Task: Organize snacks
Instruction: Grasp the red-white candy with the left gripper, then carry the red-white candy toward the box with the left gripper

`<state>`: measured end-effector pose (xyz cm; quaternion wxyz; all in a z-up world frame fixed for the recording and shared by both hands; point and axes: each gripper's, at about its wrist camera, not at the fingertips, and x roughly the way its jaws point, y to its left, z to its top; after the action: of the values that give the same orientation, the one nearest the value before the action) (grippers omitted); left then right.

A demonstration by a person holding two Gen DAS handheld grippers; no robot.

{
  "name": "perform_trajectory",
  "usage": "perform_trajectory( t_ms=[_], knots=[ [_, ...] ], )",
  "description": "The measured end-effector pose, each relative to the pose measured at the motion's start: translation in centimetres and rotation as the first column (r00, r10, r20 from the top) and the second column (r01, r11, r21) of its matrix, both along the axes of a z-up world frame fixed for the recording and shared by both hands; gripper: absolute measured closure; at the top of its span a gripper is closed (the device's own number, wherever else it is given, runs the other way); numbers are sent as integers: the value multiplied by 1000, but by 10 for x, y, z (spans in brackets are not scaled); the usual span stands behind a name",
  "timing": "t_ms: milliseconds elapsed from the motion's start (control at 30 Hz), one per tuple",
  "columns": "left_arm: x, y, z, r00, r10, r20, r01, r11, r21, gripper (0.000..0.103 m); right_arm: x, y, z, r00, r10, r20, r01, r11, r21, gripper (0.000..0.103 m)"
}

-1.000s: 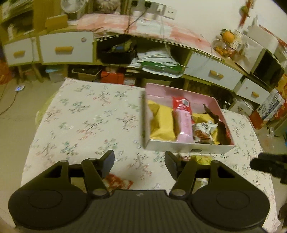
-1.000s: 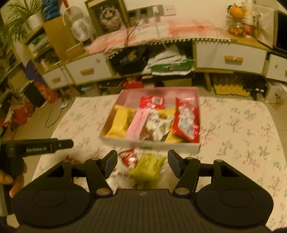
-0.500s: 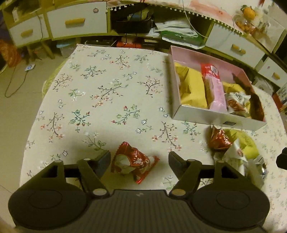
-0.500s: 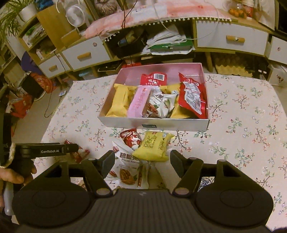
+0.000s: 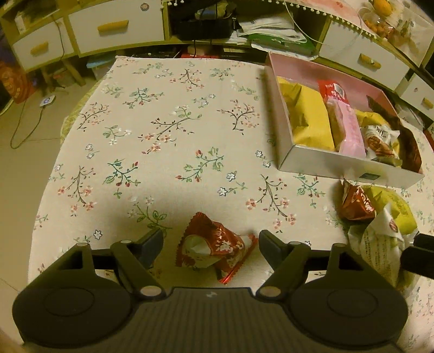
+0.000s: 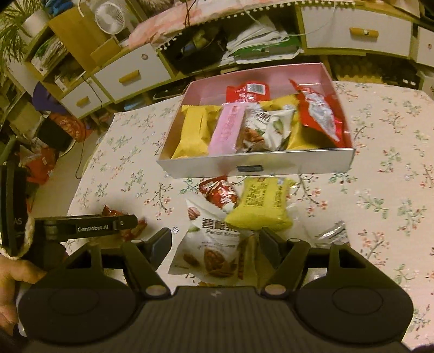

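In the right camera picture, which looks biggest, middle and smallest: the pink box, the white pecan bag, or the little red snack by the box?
1. Pink box, clearly the biggest.
2. White pecan bag; it lies nearer the camera, which makes it look larger.
3. Little red snack, the smallest.

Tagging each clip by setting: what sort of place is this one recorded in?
Most likely a lived-in home room: a table under a floral tablecloth, a low cabinet with white drawers and cluttered open shelves, plus a small desk fan and a potted plant.
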<state>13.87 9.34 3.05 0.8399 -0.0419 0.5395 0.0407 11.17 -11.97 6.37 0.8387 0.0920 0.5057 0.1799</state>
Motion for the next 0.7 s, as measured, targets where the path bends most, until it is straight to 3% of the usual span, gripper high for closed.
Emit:
perform_trajectory(
  t_ms=[133, 267, 367, 433, 500, 567, 700],
  knots=[
    [2, 0, -4, 1000, -6, -4, 6, 1000, 12, 22, 1, 6, -7, 1000, -2, -11, 2, 1000, -18, 35],
    [2, -2, -9, 1000, -18, -16, 18, 1000, 3, 41, 3, 9, -10, 1000, -8, -6, 8, 1000, -30, 35],
    [1, -5, -9, 1000, -22, -13, 22, 1000, 4, 47, 3, 11, -13, 1000, -3, -9, 2, 999, -40, 38],
    [1, -6, -8, 1000, -23, -11, 23, 1000, -7, 58, 4, 12, -15, 1000, 1, -9, -2, 999, -41, 40],
    [0, -7, -6, 1000, -21, -9, 20, 1000, -6, 60, 4, 14, -18, 1000, 7, -8, -7, 999, -41, 42],
    [-1, -9, -6, 1000, -29, -7, 29, 1000, -10, 61, 5, 15, -21, 1000, 11, -19, -11, 999, -34, 51],
    [-1, -11, -3, 999, -37, -4, 36, 999, -13, 61, 3, 19, -19, 999, 32, -14, -33, 998, -54, 55]
  ],
)
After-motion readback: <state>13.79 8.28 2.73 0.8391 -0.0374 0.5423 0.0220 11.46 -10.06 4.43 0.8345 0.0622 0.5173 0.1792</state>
